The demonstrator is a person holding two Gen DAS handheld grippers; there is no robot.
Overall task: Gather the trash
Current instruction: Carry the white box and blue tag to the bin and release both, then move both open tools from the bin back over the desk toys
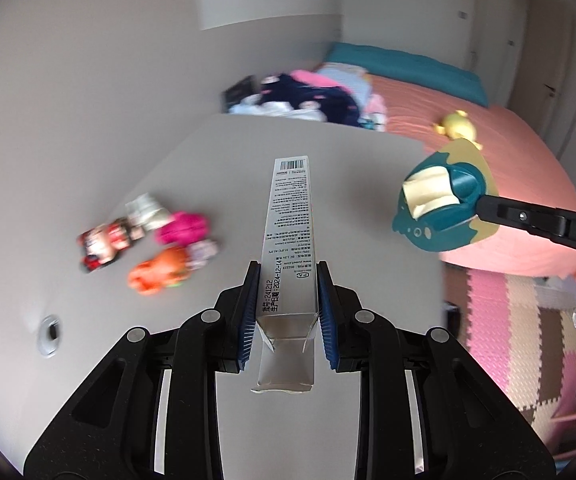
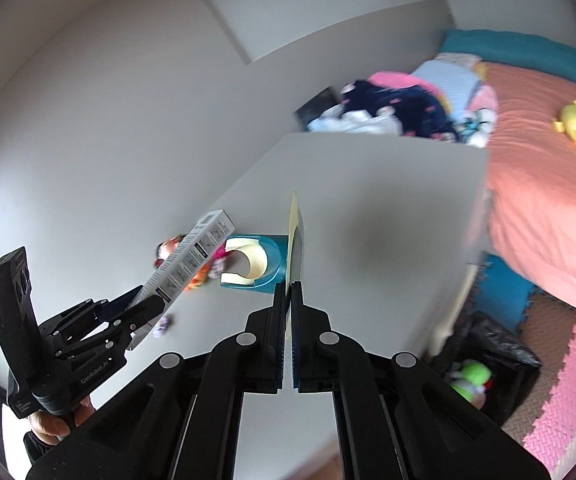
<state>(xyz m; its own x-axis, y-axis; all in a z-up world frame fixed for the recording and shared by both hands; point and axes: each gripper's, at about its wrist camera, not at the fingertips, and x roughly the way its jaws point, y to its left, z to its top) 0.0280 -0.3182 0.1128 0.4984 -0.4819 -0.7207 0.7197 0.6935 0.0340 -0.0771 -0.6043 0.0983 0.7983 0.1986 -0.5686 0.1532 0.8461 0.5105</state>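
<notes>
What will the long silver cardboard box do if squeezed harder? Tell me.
The long silver cardboard box probably crushes: its near end is open with flaps loose, so it looks empty and light. The left gripper holds it only near that end, so it may pivot or slip.

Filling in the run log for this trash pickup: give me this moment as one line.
left gripper: shut on long box | right gripper: shut on teal card package | both held above table | wrappers on table
</notes>
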